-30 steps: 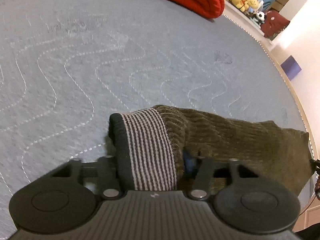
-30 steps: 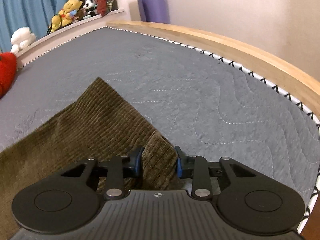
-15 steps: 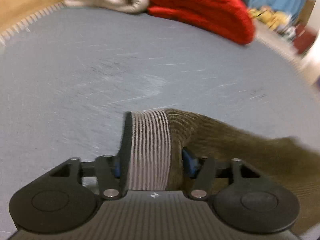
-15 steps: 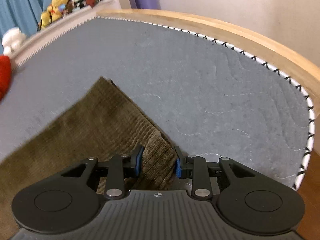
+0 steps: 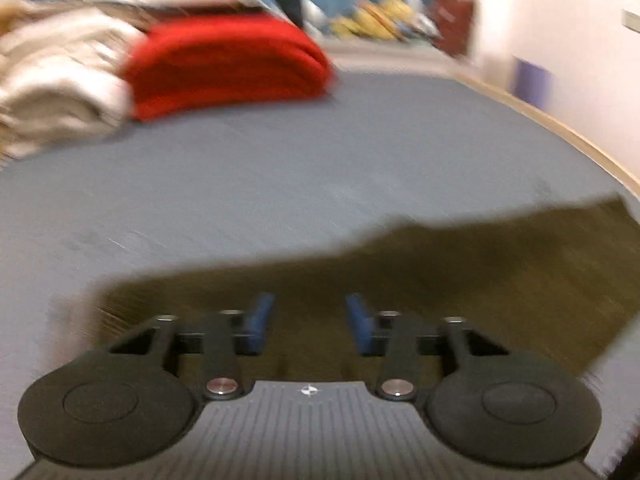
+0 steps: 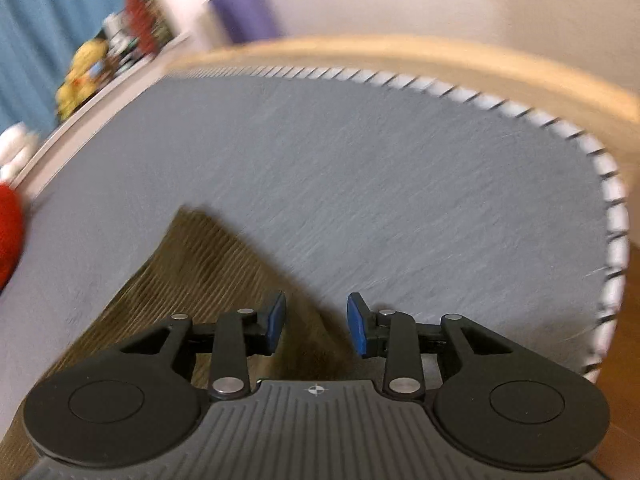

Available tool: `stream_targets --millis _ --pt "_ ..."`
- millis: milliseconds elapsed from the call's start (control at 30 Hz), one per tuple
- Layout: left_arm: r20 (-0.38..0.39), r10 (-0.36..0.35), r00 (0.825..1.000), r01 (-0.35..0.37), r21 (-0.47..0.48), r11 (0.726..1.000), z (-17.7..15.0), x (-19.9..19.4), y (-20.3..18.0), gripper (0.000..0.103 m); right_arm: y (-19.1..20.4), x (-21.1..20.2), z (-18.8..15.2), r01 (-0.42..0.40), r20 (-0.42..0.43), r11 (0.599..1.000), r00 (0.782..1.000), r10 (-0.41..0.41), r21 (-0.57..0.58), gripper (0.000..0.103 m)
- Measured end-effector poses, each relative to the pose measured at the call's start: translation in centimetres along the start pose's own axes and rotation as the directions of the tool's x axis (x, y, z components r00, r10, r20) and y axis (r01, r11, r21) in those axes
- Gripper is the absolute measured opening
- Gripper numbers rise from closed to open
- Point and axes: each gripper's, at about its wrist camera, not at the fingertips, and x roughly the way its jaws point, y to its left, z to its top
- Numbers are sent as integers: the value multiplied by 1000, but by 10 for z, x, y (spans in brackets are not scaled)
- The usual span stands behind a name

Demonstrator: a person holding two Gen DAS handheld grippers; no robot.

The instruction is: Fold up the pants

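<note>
The olive corduroy pants [image 5: 460, 272] lie flat on the grey quilted mattress [image 5: 280, 184], blurred by motion. My left gripper [image 5: 310, 328] hovers over their near edge. Its jaws are closing, its blue pads [image 5: 260, 324] stand apart, and nothing is between them. The striped waistband is out of sight. In the right wrist view the pants [image 6: 192, 264] run off to the lower left, one corner pointing up the bed. My right gripper [image 6: 316, 324] is over their right edge. Its jaws are opening, with the cloth lying below the gap and neither pad pressing on it.
A folded red blanket [image 5: 228, 64] and pale bedding [image 5: 52, 92] are piled at the far left of the bed. Plush toys [image 5: 376, 20] line a ledge at the back. The wooden bed frame [image 6: 440, 56] curves along the right edge, with a purple roll [image 6: 244, 12] behind it.
My left gripper has let go of the striped waistband, lifted and swung so the pants now lie spread below it. My right gripper's jaws have widened off the corduroy fold they pinched.
</note>
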Motion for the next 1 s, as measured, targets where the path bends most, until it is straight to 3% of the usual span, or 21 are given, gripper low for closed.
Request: stream_targets --millis 33,100,133,167,267,367,400,467,567,800,1000 --pt "-52 -49 997 50 4 999 -4 8 -3 18 -6 0 2 -8 -2 1000 1000 8 26 39" --pt "-185 -66 981 72 28 997 -16 31 -10 15 -18 7 1 -32 -43 997 998 36 75 44" --pt "-273 -47 961 63 52 997 -24 47 -12 15 -22 13 0 -49 -79 995 995 56 88 53" --pt "-268 -42 963 64 75 995 -27 51 -13 15 -24 21 -3 -79 -126 993 988 91 92 64" --pt "-267 -52 962 63 35 997 -18 52 -8 15 -16 27 -10 -122 -149 993 982 120 1 76" --pt "-269 -43 962 58 49 997 -14 53 -8 15 -6 28 -16 -134 -156 989 980 124 -59 77" --pt "-268 -36 963 55 61 997 -14 52 -10 15 0 29 -19 -128 -154 986 982 111 -107 76" --pt "-268 -29 963 49 67 997 -20 52 -17 15 12 27 -23 -102 -138 973 988 74 -208 53" --pt "-275 -23 961 41 60 997 -21 52 -20 16 22 26 -28 -99 -128 956 990 66 -276 38" --pt "-280 27 960 -6 73 997 -18 50 -23 24 29 6 -17 -124 -94 966 990 105 -226 33" --pt "-225 47 973 -30 82 996 -7 30 -36 24 42 -5 -15 -144 -67 957 989 131 -252 33"
